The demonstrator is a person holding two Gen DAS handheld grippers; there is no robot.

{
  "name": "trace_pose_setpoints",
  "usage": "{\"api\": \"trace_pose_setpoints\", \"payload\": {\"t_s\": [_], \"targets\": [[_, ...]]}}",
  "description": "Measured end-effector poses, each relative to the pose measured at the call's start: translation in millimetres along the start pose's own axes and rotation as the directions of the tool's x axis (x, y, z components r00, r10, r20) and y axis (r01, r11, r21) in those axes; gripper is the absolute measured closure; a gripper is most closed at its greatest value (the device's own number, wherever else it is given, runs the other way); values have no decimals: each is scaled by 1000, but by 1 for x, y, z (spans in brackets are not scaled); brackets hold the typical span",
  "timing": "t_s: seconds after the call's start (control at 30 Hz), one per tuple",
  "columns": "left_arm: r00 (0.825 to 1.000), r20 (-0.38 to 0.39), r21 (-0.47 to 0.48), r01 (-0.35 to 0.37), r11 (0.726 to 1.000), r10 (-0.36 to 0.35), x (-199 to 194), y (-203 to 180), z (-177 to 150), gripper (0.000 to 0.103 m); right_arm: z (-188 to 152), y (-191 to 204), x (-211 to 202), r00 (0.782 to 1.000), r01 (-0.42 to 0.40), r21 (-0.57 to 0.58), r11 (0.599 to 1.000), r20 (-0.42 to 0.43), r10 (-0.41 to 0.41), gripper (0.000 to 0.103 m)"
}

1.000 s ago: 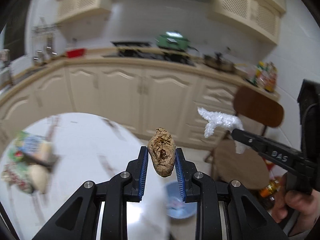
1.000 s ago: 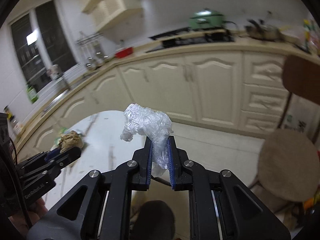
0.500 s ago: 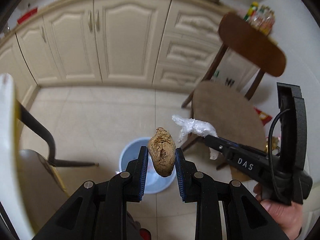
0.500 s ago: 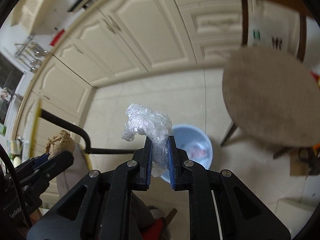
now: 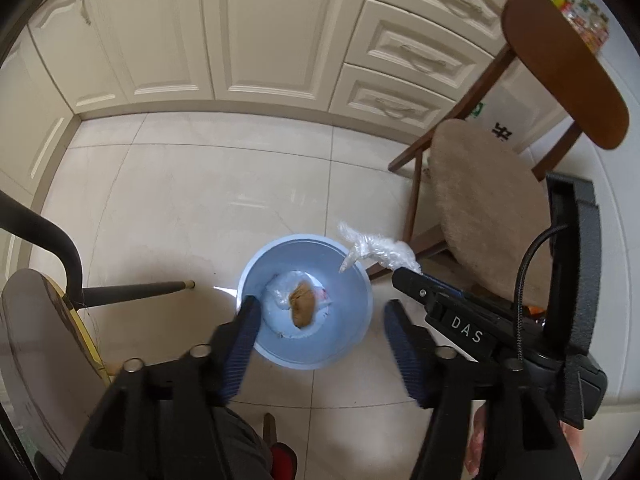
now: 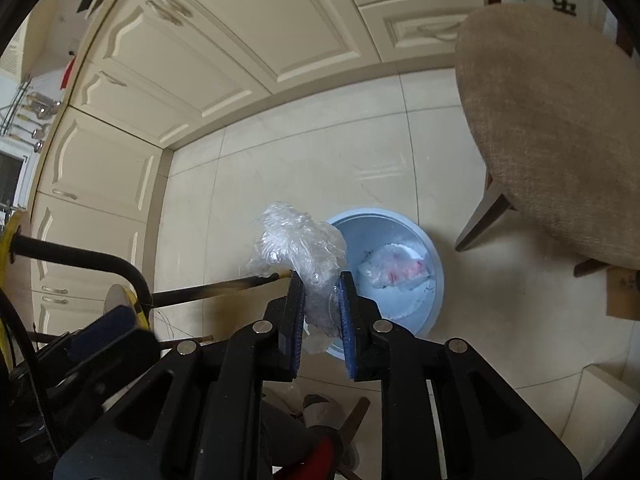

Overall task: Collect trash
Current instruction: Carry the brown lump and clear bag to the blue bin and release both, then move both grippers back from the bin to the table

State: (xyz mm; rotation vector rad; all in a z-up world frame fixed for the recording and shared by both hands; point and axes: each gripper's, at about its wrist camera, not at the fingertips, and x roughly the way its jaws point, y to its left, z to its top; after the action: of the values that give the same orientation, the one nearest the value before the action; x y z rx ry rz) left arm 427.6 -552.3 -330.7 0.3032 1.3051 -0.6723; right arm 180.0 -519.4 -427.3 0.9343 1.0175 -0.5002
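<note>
My left gripper [image 5: 318, 316] jaws opening, empty; brown lump [image 5: 301, 305] below, inside blue bin [image 5: 352, 344]. Right gripper [image 6: 322, 300] jaws easing apart, plastic wad [image 6: 300, 248] between them above the bin's rim.

One blue bin [image 5: 356, 280] on the floor. One brown lump [image 5: 301, 305] inside. One wad of clear plastic wrap [image 6: 304, 252]. Two chairs: one wooden [image 5: 484, 200], one black-framed [image 5: 40, 340]. Two grippers: left [image 5: 318, 318], right [image 6: 322, 292].

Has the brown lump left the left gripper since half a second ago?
Yes. The brown lump has dropped from between the opening left gripper fingers into the blue bin.
</note>
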Motion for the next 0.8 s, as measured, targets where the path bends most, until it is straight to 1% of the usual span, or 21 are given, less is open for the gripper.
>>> {"api": "trace_pose_setpoints", "payload": {"t_s": [0.03, 0.07, 0.1, 0.13, 0.17, 0.2, 0.23, 0.27, 0.37, 0.47, 0.53, 0.63, 0.7, 0.8], "targets": [[1000, 0, -1, -6, 1000, 6, 1, 0, 1, 39, 0, -1, 2, 1000, -2, 7, 1000, -2, 2, 79], [1000, 2, -2, -19, 1000, 19, 1, -2, 3, 35, 0, -2, 2, 1000, -5, 14, 1000, -2, 5, 70], [1000, 5, -4, -25, 1000, 25, 1, -2, 4, 34, -1, -4, 2, 1000, -7, 19, 1000, -1, 7, 60], [1000, 10, -5, -28, 1000, 28, -3, -3, -2, 32, -2, -6, 2, 1000, -12, 24, 1000, -1, 12, 39], [999, 18, -2, -43, 999, 43, -5, -5, -3, 31, -3, -7, 1, 1000, -17, 33, 999, 7, 17, 22], [998, 25, 1, -54, 999, 54, -9, -6, -6, 30, -2, -8, -1, 1000, -20, 44, 999, 18, 20, 17], [997, 35, 8, -67, 998, 66, -12, -9, -8, 27, -3, -10, -3, 999, -23, 56, 998, 29, 21, 7], [996, 43, 17, -77, 997, 77, -19, -11, -17, 22, -4, -11, -7, 999, -16, 71, 997, 37, 14, 0], [990, 98, 47, -104, 993, 99, -43, -21, -31, 16, -6, -14, -17, 998, 13, 96, 995, 57, -19, 0], [985, 144, 63, -109, 992, 99, -60, -31, -43, 10, -9, -14, -33, 996, 31, 105, 994, 75, -39, 0], [981, 171, 72, -109, 992, 95, -74, -32, -54, 8, -11, -11, -45, 995, 41, 105, 994, 89, -50, 0], [972, 221, 92, -105, 990, 82, -103, -38, -73, 8, -15, -2, -68, 991, 44, 98, 994, 122, -56, 0], [965, 251, 99, -101, 990, 73, -124, -33, -90, 8, -19, 7, -88, 986, 50, 83, 995, 152, -62, 0], [951, 304, 104, -96, 990, 60, -160, -25, -114, 1, -24, 28, -114, 979, 46, 52, 998, 194, -55, 0]]}}
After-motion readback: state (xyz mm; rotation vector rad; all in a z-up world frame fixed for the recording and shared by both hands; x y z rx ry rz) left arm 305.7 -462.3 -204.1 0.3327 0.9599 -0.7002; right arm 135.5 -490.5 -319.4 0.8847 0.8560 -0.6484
